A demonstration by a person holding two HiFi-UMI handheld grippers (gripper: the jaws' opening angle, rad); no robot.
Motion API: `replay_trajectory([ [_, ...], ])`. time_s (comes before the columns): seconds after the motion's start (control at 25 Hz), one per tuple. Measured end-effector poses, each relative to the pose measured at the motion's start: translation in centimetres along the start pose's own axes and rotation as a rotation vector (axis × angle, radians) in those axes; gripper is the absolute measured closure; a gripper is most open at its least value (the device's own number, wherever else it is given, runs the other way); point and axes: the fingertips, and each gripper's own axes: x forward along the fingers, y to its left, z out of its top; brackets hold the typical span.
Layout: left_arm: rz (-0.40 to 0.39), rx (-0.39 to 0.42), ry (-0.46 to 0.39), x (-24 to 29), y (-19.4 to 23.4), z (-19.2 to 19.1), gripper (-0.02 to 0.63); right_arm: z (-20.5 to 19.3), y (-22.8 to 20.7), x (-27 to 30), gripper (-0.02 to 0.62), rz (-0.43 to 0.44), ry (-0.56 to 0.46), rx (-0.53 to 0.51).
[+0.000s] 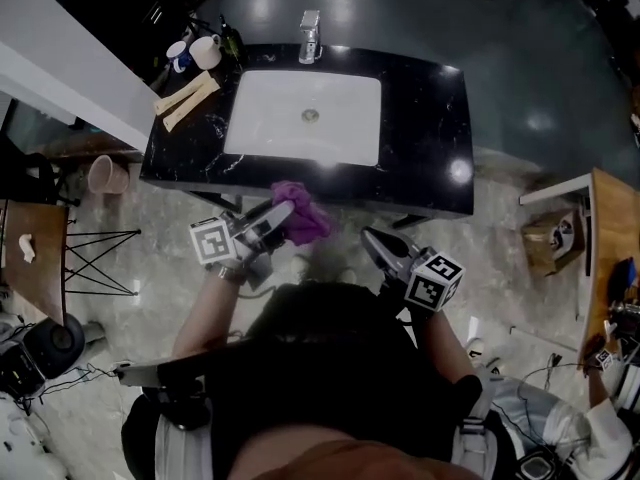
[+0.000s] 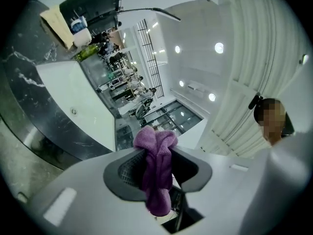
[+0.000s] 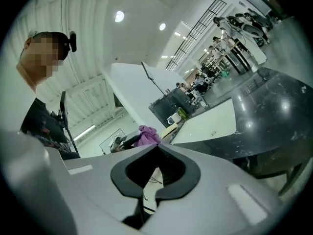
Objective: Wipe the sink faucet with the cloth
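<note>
**Cloth in left gripper, short of the counter; right gripper shut and empty**

Surface/room:
- Black marble counter (image 1: 430, 128) with a white rectangular sink (image 1: 265, 118) set into it. Faucet (image 1: 310, 36) stands at the sink's far edge, centred.
- Counter's far-left corner: two cups (image 1: 203, 52) and, nearer, two beige folded strips (image 1: 186, 98).
- Floor (image 1: 150, 203) is pale marbled tile near the person and dark and glossy beyond the counter.
- Pink bin (image 1: 106, 175) is on the floor left of the counter. A wooden table (image 1: 608, 238) is at the right edge.

Grippers:
- Left gripper (image 1: 282, 213): jaws clamped on the purple cloth (image 2: 156, 165). It is bunched above the tips, with a tail hanging down between the jaws.
- The cloth sits just in front of the counter's near edge, well apart from the faucet.
- Right gripper (image 3: 157, 147): tips together, nothing between them. It is level with the left one, to its right, clear of the counter.

Hard to read:
- The faucet is small in the head view and I can't pick it out in either gripper view.
- The person's head and body block the floor at the bottom of the head view.
- The table is cut off by the frame, and the clutter on it is too small to identify.
</note>
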Motion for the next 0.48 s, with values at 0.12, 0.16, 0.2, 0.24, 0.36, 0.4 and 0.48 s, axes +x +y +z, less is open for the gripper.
replay_trajectory([
  [0.12,0.024,0.01,-0.033,-0.5,-0.3,1.1,0.469,0.2,-0.6,-1.1,0.583,0.013,-0.032,0.032],
  [0.16,0.032,0.02,-0.048,-0.8,-0.3,1.8,0.469,0.0,-0.8,-1.3,0.583,0.014,-0.035,0.037],
  [0.2,0.043,0.034,-0.064,-1.1,-0.3,2.7,0.469,-0.2,-1.1,-1.5,0.583,0.012,-0.037,0.042],
  [0.24,0.057,0.047,-0.08,-1.4,-0.1,3.8,0.469,-0.3,-1.4,-1.7,0.583,0.007,-0.037,0.046],
  [0.36,0.107,0.079,-0.124,-2.2,0.5,7.8,0.469,-0.1,-1.9,-2.3,0.583,-0.022,-0.052,0.063],
  [0.4,0.121,0.099,-0.136,-2.3,0.6,9.3,0.469,0.0,-2.2,-2.7,0.583,-0.036,-0.066,0.073],
  [0.48,0.134,0.169,-0.152,-1.6,0.8,12.8,0.469,0.0,-3.2,-3.4,0.583,-0.07,-0.097,0.102],
])
